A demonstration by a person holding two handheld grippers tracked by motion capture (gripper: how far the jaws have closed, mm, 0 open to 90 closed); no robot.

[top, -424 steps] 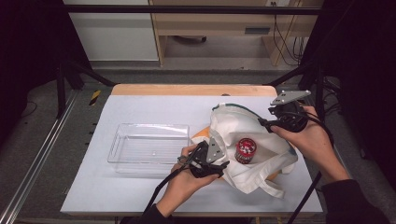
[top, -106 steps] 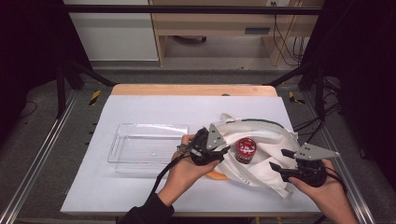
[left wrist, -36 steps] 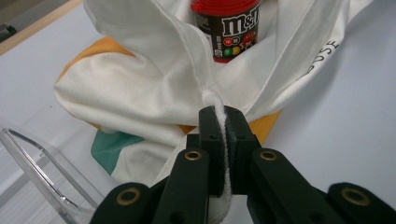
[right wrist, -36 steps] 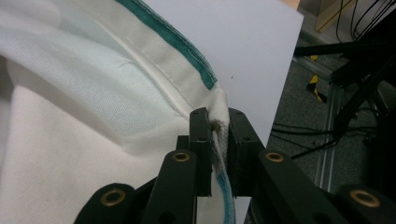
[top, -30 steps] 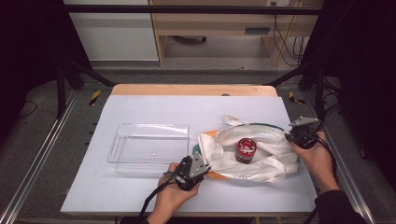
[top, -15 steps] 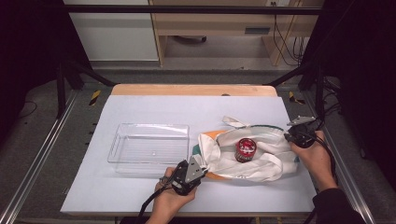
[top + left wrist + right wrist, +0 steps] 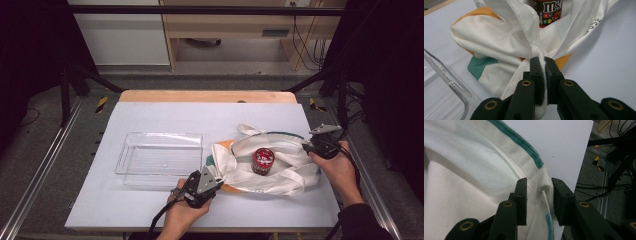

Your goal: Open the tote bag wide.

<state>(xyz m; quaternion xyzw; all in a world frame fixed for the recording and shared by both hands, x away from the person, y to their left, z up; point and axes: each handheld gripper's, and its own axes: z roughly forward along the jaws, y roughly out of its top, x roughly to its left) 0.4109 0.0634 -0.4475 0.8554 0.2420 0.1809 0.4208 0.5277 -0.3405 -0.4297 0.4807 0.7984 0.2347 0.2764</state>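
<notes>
A white tote bag (image 7: 287,175) with orange and teal print lies crumpled on the table, and a red-lidded M&M's can (image 7: 262,161) stands on it. My left gripper (image 7: 215,179) is at the bag's left edge, shut on a bunched fold of the cloth (image 7: 537,51); the can (image 7: 546,12) is just beyond. My right gripper (image 7: 308,146) is at the bag's right edge. Its jaws (image 7: 539,187) have just been opening, and the teal-trimmed hem (image 7: 546,182) sits loose between the parted pads.
An empty clear plastic tray (image 7: 125,156) sits left of the bag, close to my left gripper; its rim (image 7: 449,83) shows beside the jaws. The white table (image 7: 200,117) ends just right of my right hand, with a metal rail and cables beyond.
The bag's raised rim and handles have sagged lower and flatter around the can. Both hands have stayed in place.
</notes>
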